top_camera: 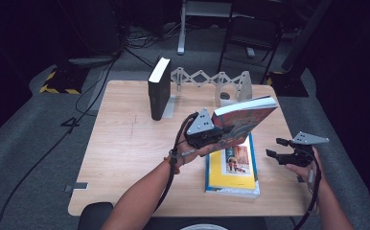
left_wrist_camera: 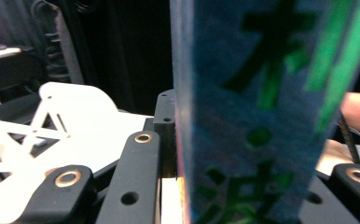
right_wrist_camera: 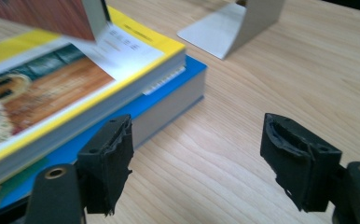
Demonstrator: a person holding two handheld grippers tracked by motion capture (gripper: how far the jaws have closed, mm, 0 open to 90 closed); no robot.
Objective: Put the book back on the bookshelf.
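Overhead, left gripper (top_camera: 207,132) jaws clamped on red book (top_camera: 243,120) (spine blue w/ green print up close); right gripper (top_camera: 281,152) jaws wide, empty.

Blurred green lettering on the book (left_wrist_camera: 257,116) between the left jaws, top cut off; bookend (right_wrist_camera: 243,23) beyond the right jaws cropped above.

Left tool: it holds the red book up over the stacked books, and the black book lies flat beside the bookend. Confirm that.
One detail is wrong. The high view shows the black book standing upright against the bookend, not flat. The left tool does hold the red book over the stacked books.
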